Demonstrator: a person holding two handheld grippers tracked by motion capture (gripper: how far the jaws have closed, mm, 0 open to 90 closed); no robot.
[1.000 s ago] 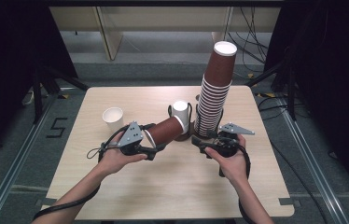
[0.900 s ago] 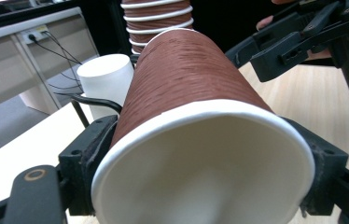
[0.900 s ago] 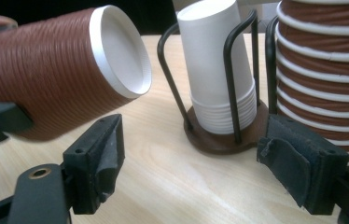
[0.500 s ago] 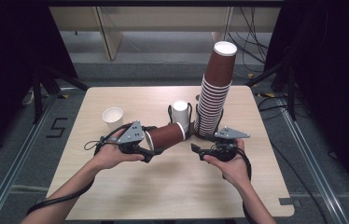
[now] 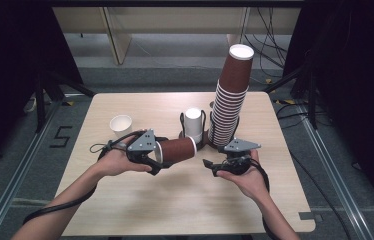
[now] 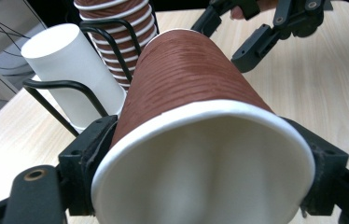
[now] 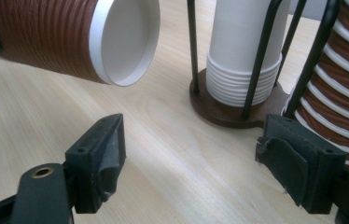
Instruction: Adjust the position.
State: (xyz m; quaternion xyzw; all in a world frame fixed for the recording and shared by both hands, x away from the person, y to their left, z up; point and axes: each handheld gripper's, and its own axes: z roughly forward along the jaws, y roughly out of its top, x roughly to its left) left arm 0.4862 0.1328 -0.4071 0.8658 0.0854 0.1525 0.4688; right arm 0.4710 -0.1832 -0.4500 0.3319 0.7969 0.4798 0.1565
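My left gripper point(image 5: 157, 155) is shut on a brown ribbed paper cup point(image 5: 177, 149), held on its side near its white rim, with its base pointing right. In the left gripper view the cup point(image 6: 186, 74) has its rim squeezed oval between the jaws. My right gripper point(image 5: 214, 159) is open just right of the cup, with nothing between its jaws. In the right gripper view the cup's base point(image 7: 126, 39) hangs at the upper left, beyond the right gripper point(image 7: 196, 158).
A black wire holder on a brown base point(image 7: 231, 114) carries a short stack of white cups point(image 5: 193, 122). Beside it leans a tall stack of brown cups point(image 5: 230, 100). A single white cup point(image 5: 121, 124) stands upright at the table's left.
My right gripper has drawn back slightly from the foot of the tall brown stack. The left gripper and its cup have sunk a touch.
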